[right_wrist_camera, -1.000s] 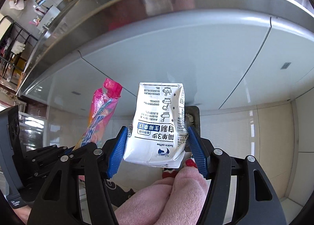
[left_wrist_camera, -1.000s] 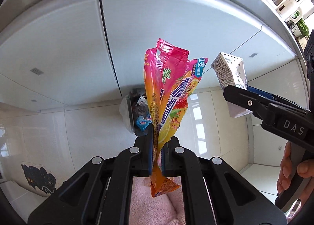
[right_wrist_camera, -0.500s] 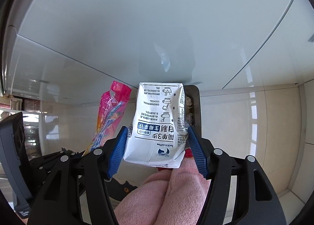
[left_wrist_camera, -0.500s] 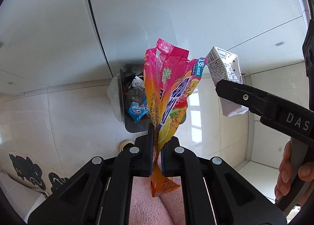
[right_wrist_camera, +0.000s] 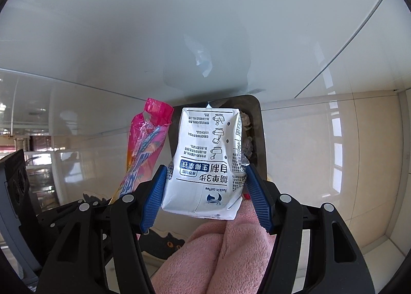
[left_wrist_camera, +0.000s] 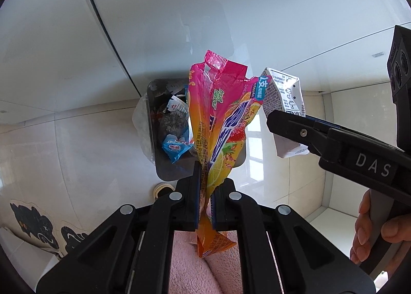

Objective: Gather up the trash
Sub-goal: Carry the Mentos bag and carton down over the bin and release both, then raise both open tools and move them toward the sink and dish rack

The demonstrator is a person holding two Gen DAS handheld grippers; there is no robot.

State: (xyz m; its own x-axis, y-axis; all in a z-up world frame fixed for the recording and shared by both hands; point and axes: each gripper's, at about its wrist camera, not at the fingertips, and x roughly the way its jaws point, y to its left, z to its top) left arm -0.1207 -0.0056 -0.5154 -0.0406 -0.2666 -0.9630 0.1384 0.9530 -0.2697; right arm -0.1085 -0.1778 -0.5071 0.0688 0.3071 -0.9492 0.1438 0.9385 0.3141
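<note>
My left gripper [left_wrist_camera: 205, 165] points down with a pink and orange candy wrapper [left_wrist_camera: 221, 114] between its pads. Its jaws are opening slightly, though the pads still touch the wrapper. Under it on the floor stands a dark grey trash bin [left_wrist_camera: 151, 119] holding a clear bag and several wrappers. My right gripper [right_wrist_camera: 205, 168] is shut on a white coffee carton [right_wrist_camera: 208, 145], held just right of the wrapper [right_wrist_camera: 146, 140] above the bin's [right_wrist_camera: 259, 124] right side. In the left wrist view, the carton [left_wrist_camera: 282, 93] sticks out past a black finger [left_wrist_camera: 295, 124].
White cabinet doors [left_wrist_camera: 231, 11] rise right behind the bin. Glossy beige floor tiles [left_wrist_camera: 90, 152] surround it. A black cat-shaped mat [left_wrist_camera: 33, 222] lies at the lower left. Pink fleece [right_wrist_camera: 218, 255] fills the bottom of both views. A hand [left_wrist_camera: 370, 232] grips the right handle.
Both grippers have sunk toward the bin, which now looks larger and closer. The steel counter edge has left both views. Wrapper and carton remain held.
</note>
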